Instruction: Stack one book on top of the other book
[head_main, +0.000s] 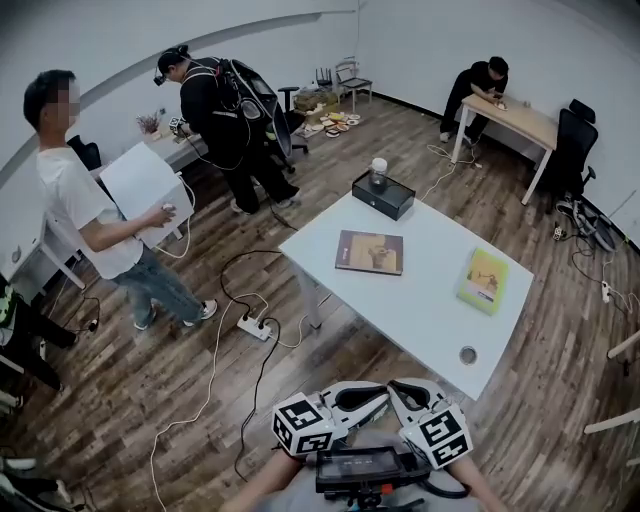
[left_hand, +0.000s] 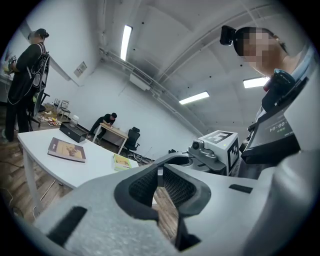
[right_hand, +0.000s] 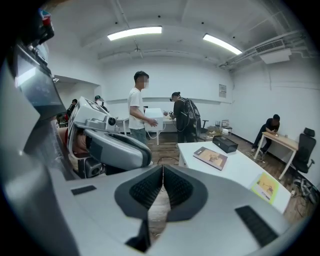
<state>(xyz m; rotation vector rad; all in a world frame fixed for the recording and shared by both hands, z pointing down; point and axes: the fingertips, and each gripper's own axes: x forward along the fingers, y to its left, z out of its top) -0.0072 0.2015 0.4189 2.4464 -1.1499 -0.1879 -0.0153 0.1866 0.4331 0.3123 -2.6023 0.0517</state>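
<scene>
On the white table (head_main: 420, 300) a brown book (head_main: 369, 252) lies flat near the middle, and a yellow-green book (head_main: 483, 280) lies apart from it toward the right edge. Both grippers hang side by side at the bottom of the head view, short of the table's near corner. My left gripper (head_main: 378, 394) is shut with nothing between its pads. My right gripper (head_main: 399, 389) is shut and empty too. The left gripper view shows the brown book (left_hand: 67, 149) and the yellow-green book (left_hand: 121, 161) beyond its jaws. Both also appear in the right gripper view, brown book (right_hand: 211, 157) and yellow-green book (right_hand: 268, 187).
A black box (head_main: 383, 195) with a jar (head_main: 378, 172) on it stands at the table's far corner; a small round object (head_main: 468, 355) lies near the front. A power strip (head_main: 255, 327) and cables cross the wood floor. Two people (head_main: 85, 210) (head_main: 225, 120) stand at left; another sits at a desk (head_main: 520, 118).
</scene>
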